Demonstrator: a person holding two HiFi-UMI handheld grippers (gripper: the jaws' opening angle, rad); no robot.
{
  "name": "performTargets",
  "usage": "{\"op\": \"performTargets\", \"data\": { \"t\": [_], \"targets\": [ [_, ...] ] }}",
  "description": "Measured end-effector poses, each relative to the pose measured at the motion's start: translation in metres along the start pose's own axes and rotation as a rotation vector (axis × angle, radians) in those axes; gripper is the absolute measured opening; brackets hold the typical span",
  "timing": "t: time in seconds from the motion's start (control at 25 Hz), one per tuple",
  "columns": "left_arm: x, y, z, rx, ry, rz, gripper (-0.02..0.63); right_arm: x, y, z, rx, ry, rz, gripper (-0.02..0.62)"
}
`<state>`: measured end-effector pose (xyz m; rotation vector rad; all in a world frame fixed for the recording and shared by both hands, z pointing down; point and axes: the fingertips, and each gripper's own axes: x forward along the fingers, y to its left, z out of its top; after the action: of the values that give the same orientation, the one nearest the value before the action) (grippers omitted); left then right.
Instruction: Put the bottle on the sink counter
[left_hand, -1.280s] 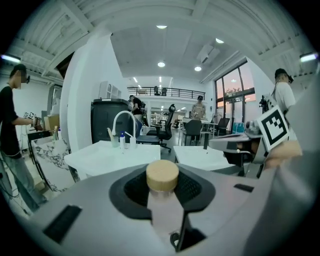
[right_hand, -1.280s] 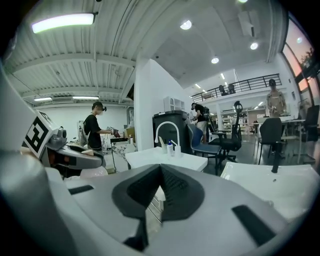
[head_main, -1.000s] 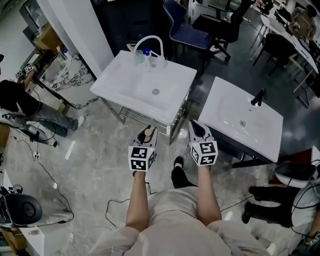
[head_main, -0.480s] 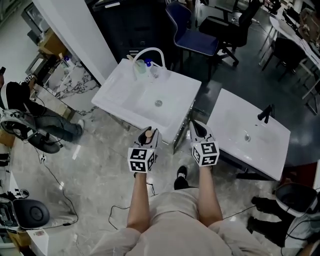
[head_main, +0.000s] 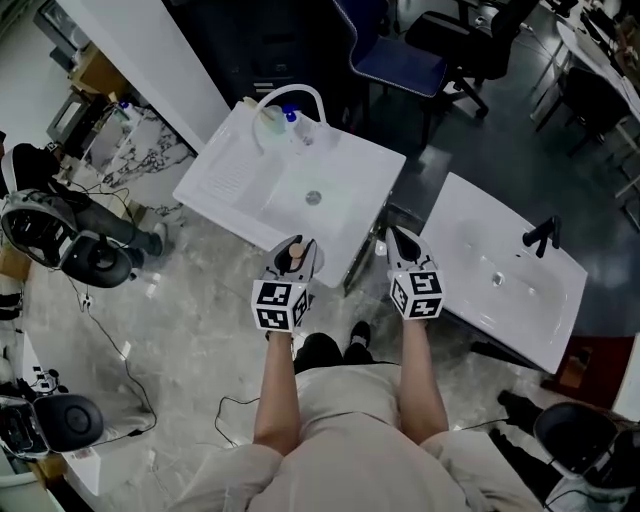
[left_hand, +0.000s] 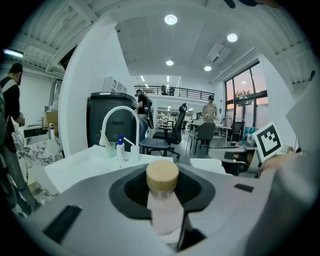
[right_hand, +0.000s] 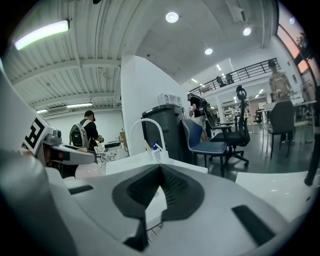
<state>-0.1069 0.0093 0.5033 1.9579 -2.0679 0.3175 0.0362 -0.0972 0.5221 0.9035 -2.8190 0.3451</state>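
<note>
Near frame centre: bottle (left_hand: 163, 202) clamped in left gripper (head_main: 300, 250) | right gripper (head_main: 398, 240) pressed together, empty | sink counter (head_main: 225, 182) rim may be struck if bottle is carried low

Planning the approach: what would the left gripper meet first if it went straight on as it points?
Probably the white sink, its front rim or basin; the bottle in the left gripper would touch first. Height is unclear.

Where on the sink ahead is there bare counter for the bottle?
Bare: the sink's left ledge, between basin and left edge, looks wide enough for the bottle; the right rim is narrower. Crowded: the back, where cup and pump bottle stand under the faucet.
</note>
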Motion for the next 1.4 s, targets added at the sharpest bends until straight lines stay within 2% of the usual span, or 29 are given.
{"op": "performTargets", "data": {
  "t": [0.24,0.48,0.84,1.2,1.4],
  "targets": [
    [0.014,0.004,0.007,-0.024,-0.008,-0.001,0.11,0.012,-0.018,0.002,0.023,0.011,-0.005,0.005],
    [0.031,0.022,0.019,-0.029,0.004,-0.017,0.11,0.033,-0.006,0.014,-0.023,0.042,0.013,0.005],
    [0.1,0.04,0.045,-0.009,-0.03,-0.09,0.11,0.079,-0.04,0.033,-0.068,0.027,-0.039,0.005],
    [0.162,0.056,0.075,0.065,-0.024,-0.185,0.11,0.116,-0.059,0.042,-0.033,0.03,-0.103,0.005],
    [0.185,0.064,0.075,0.087,-0.006,-0.234,0.11,0.136,-0.058,0.028,0.059,0.053,-0.103,0.005]
  ]
}}
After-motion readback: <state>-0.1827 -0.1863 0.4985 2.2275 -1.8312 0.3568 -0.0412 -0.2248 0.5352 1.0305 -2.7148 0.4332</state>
